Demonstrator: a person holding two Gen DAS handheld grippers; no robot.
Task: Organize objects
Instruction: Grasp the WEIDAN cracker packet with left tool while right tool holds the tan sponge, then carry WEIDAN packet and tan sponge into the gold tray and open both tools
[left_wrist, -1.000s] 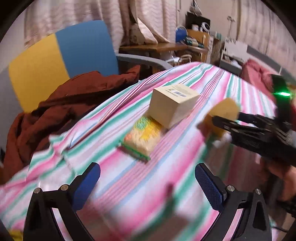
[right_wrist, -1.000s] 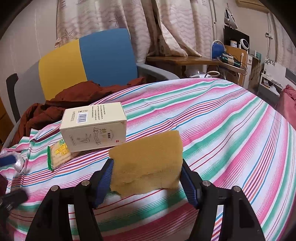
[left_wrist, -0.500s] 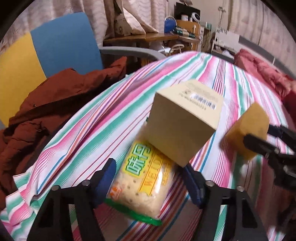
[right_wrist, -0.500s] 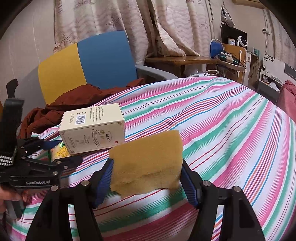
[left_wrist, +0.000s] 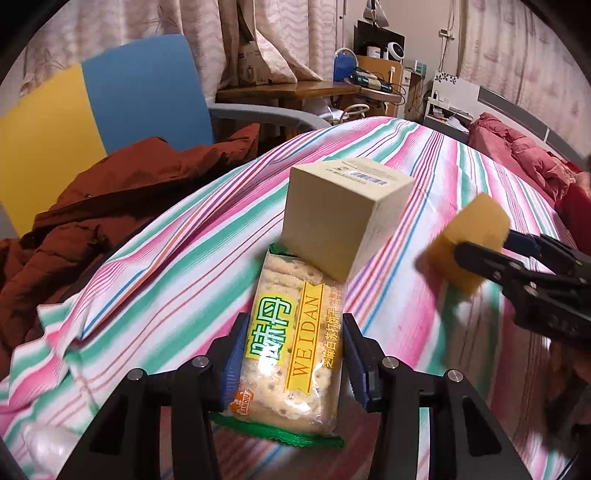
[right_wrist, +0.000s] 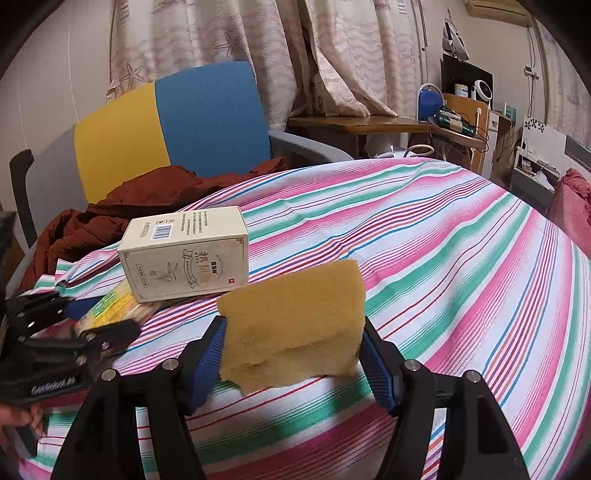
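Note:
A cracker packet lies on the striped sheet, its far end tucked under a cream box. My left gripper is closing on the packet, its blue pads against the packet's two long sides. In the right wrist view the same packet shows between the left gripper's fingers, beside the box. My right gripper is shut on a yellow sponge and holds it above the sheet, right of the box. The left wrist view also shows the sponge.
A blue and yellow chair with a rust-coloured jacket stands behind the bed's left edge. A wooden desk with clutter is further back. Red bedding lies at the far right.
My left gripper came forward and down over the cracker packet and its jaws narrowed from wide open to the packet's sides. The right gripper and sponge have not moved.

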